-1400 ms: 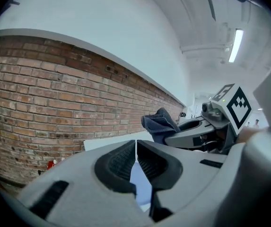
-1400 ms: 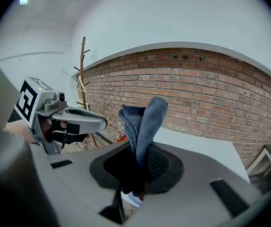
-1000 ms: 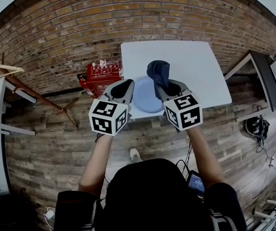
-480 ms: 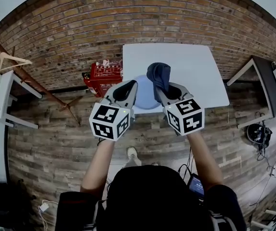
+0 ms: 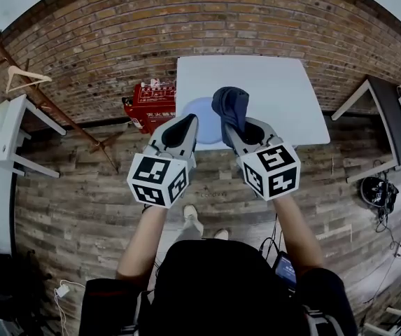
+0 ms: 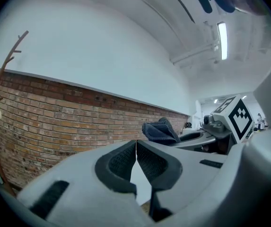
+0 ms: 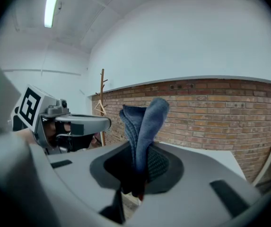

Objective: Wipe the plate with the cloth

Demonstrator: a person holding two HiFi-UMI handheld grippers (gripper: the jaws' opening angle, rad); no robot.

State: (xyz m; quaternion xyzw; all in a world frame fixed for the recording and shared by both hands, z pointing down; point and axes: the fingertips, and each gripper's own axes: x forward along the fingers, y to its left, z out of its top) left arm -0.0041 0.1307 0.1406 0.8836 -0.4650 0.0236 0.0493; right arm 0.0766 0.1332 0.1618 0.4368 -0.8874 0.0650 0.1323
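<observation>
Plate (image 5: pixel 197 109) hidden at its 3 o'clock side by cloth (image 5: pixel 230 106), pinched in right gripper (image 5: pixel 235 127); left gripper (image 5: pixel 187 121) pressed together, empty; red crate (image 5: pixel 152 104) lettering illegible.

The plate (image 5: pixel 194 109) lies on the table (image 5: pixel 277 96) near its front left corner, a box (image 5: pixel 151 103) sits on the floor just left of the table, a coat stand (image 5: pixel 101 145) stands farther left, and the cloth (image 5: pixel 229 103), clamped in the right gripper (image 5: pixel 234 126), hangs over the table just right of the plate.
</observation>
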